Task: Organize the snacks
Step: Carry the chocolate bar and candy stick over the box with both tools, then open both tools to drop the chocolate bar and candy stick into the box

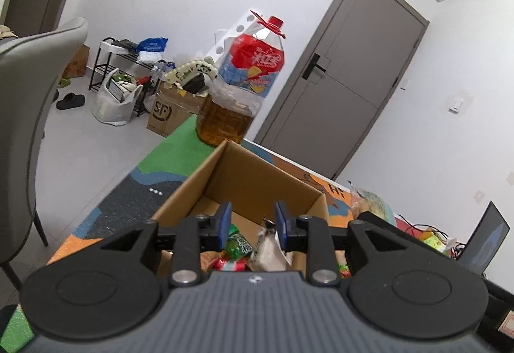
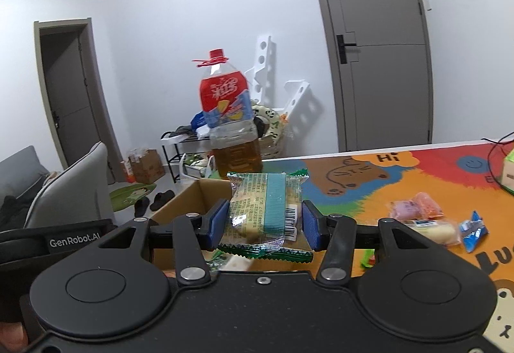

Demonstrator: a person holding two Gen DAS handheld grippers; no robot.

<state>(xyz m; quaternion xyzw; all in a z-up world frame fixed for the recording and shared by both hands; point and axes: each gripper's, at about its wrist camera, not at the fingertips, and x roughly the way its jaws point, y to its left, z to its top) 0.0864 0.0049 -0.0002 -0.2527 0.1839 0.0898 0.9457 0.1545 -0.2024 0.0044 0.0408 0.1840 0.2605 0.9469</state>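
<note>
Above the open brown cardboard box, a green-edged clear snack packet sat clenched in the right gripper.
Nearer left, the left gripper hung released over wrapped snacks inside; a tall oil bottle stood beyond.

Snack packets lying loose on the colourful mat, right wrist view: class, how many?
3: pink wrapped snack, pale yellow wrapped snack beside it, small blue-and-white packet to their right. A green scrap behind the claw may be another.

Bright, even indoor light; fisheye bending (edges); slight blur.
</note>
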